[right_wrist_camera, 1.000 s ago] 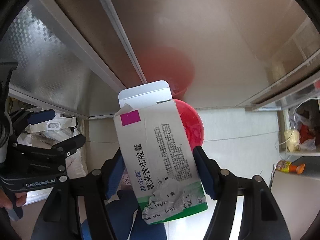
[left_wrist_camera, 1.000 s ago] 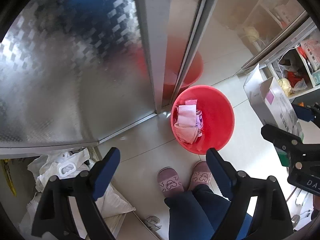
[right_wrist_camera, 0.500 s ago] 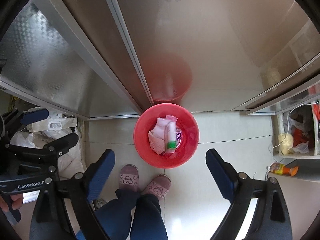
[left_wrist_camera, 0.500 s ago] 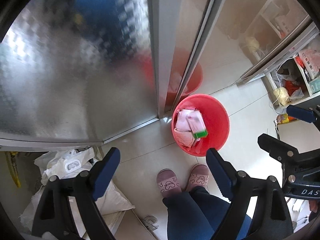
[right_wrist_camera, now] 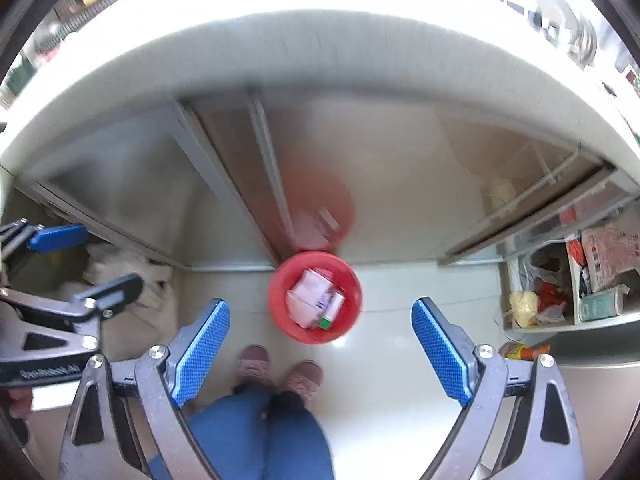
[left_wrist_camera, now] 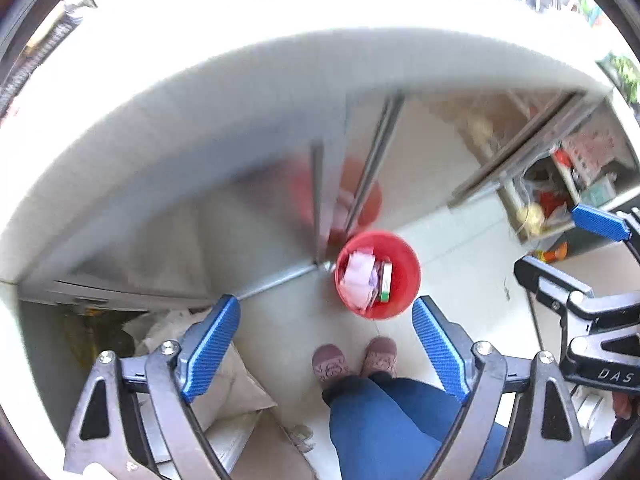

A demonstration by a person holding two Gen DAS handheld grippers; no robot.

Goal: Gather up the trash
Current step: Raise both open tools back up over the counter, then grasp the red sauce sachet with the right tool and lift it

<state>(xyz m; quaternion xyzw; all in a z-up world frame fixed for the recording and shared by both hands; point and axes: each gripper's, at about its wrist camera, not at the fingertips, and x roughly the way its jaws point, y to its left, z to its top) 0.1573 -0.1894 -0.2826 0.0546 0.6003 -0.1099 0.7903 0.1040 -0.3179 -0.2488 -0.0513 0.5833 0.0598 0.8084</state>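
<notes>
The round red plastic bin [right_wrist_camera: 315, 297] is sitting on the pale tiled floor [right_wrist_camera: 392, 364], right against the foot of the metal cabinet doors [right_wrist_camera: 240, 184], just ahead of the person's pink slippers [right_wrist_camera: 280, 370]. Inside it, crumpled pink-and-white paper wrappers [right_wrist_camera: 306, 294] and a white carton with a green end [right_wrist_camera: 332, 312] are lying in a loose heap.

The right gripper [right_wrist_camera: 320, 350] is hanging high above the bin with its blue pads spread wide and nothing between them; the left gripper [left_wrist_camera: 326, 350] is equally wide and empty.

With both tongs free, the sensible move is probably scanning for the next piece of rubbish and approaching it squarely.

Motion blur is smearing the cabinet fronts, the countertop is washing out to white, and the cluttered shelf [right_wrist_camera: 560, 292] at the right edge is hard to read.
</notes>
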